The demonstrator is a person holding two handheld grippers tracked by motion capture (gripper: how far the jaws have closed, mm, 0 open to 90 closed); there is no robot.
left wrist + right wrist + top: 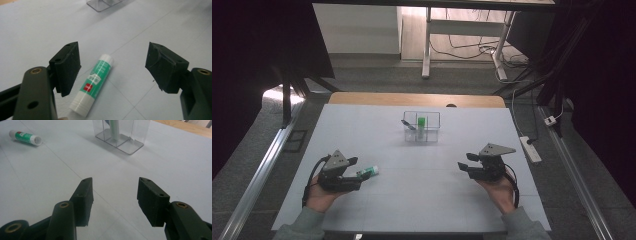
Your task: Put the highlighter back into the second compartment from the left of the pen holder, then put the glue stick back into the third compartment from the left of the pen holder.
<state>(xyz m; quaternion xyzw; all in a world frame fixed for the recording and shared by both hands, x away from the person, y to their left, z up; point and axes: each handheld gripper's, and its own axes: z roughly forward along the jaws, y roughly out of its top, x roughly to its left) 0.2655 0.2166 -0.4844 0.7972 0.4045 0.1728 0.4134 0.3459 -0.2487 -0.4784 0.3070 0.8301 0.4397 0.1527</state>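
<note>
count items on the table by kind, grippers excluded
Glue stick lying on the table: 1
Clear compartment holder: 1
Green-capped stick upright in the holder: 1
Dark item leaning in the holder, too small to identify: 1
Total: 4

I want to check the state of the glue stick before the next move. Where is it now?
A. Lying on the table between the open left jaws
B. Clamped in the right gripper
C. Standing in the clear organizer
A: the glue stick lies flat on the table, with the left gripper open around it.
</note>
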